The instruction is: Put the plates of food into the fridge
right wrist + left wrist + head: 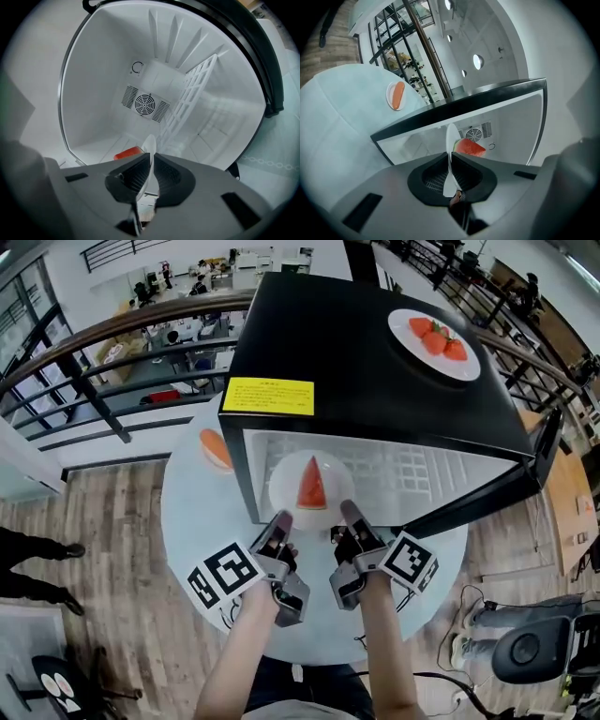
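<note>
Left tool (pixel 281 521) and right tool (pixel 350 513) both clenched on rim of watermelon plate (pixel 285 489), frame centre, at open fridge (pixel 375 371) mouth.

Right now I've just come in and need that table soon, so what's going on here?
A person has the left gripper and the right gripper both clamped on the rim of a white plate with a watermelon slice, at the open front of a black fridge on the table. A plate of red fruit sits on the fridge's top; another with orange food lies on the table beside it.
</note>
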`<state>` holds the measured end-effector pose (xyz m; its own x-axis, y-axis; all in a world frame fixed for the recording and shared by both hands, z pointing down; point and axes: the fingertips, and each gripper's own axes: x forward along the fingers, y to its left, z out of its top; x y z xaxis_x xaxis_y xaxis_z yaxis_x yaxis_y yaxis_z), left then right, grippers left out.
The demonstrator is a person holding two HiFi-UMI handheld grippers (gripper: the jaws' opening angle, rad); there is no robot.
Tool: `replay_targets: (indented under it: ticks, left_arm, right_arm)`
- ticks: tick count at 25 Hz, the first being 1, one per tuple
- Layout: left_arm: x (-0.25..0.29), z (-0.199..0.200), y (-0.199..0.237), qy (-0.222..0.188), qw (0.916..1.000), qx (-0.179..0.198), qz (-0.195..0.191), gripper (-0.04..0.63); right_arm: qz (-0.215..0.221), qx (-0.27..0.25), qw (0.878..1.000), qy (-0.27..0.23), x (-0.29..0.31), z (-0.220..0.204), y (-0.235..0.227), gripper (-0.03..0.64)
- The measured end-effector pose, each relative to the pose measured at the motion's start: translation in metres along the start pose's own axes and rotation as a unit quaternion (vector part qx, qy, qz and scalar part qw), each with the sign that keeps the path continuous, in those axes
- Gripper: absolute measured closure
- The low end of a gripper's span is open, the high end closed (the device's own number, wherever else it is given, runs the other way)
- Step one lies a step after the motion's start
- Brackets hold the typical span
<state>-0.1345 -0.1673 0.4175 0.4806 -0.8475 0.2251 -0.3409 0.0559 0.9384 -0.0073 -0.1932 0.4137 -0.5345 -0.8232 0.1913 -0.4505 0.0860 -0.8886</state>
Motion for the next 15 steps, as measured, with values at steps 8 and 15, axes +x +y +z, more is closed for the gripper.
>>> replay_targets:
  ticks: [8,15]
  left_arm:
    - [0.009,0.012,0.009,-0.034,0.9984,-0.041,0.016,0.571]
    - [0.020,0.018,0.005,-0.068,0.9955,-0.064,0.013,0.575]
  right_arm:
    - [-0.031,-0.031,0.998,0.035,0.027,0.002,0.000,0.583]
    - [-0.045,-0.076,0.995,0.047,0.037,0.011,-0.003,0.575]
